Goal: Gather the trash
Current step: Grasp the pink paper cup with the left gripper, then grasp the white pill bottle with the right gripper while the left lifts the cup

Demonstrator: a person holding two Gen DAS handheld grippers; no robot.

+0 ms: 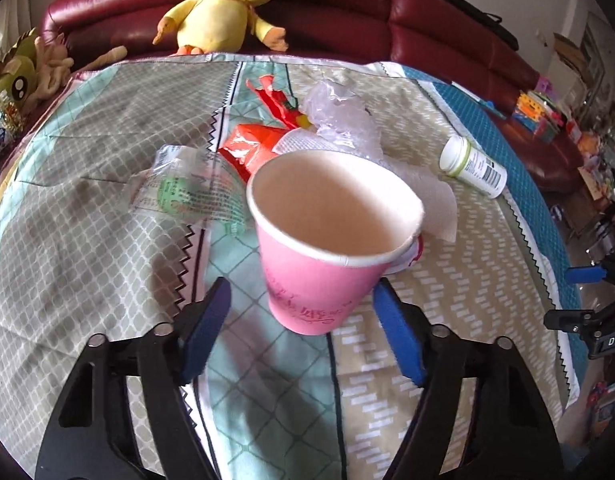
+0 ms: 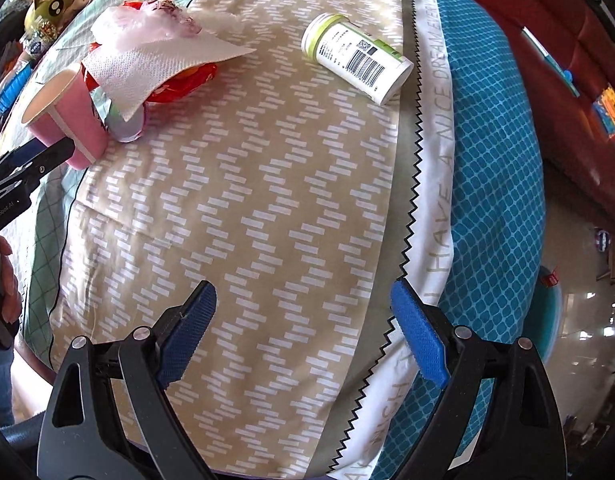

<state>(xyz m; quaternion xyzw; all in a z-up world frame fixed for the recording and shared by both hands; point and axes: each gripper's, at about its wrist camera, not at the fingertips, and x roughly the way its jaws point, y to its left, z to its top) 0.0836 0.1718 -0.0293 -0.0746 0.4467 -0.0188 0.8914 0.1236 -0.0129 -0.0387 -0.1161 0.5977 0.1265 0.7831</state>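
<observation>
A pink paper cup (image 1: pixel 323 256) stands upright on the patterned cloth, just ahead of my open left gripper (image 1: pixel 301 300), whose blue pads flank its base without touching. The cup also shows in the right wrist view (image 2: pixel 71 120). Behind it lie a clear plastic wrapper (image 1: pixel 187 188), a red wrapper (image 1: pixel 255 148), a crumpled clear bag (image 1: pixel 339 112) and a white napkin (image 1: pixel 431 200). A white and green bottle (image 1: pixel 473 166) lies on its side, also in the right wrist view (image 2: pixel 357 58). My right gripper (image 2: pixel 303 304) is open and empty over bare cloth.
A dark red sofa (image 1: pixel 347 4) with a yellow plush duck (image 1: pixel 223 4) stands behind the table. Plush toys (image 1: pixel 23 72) sit at the far left. The cloth edge (image 2: pixel 507 200) drops off to the right, with floor beyond.
</observation>
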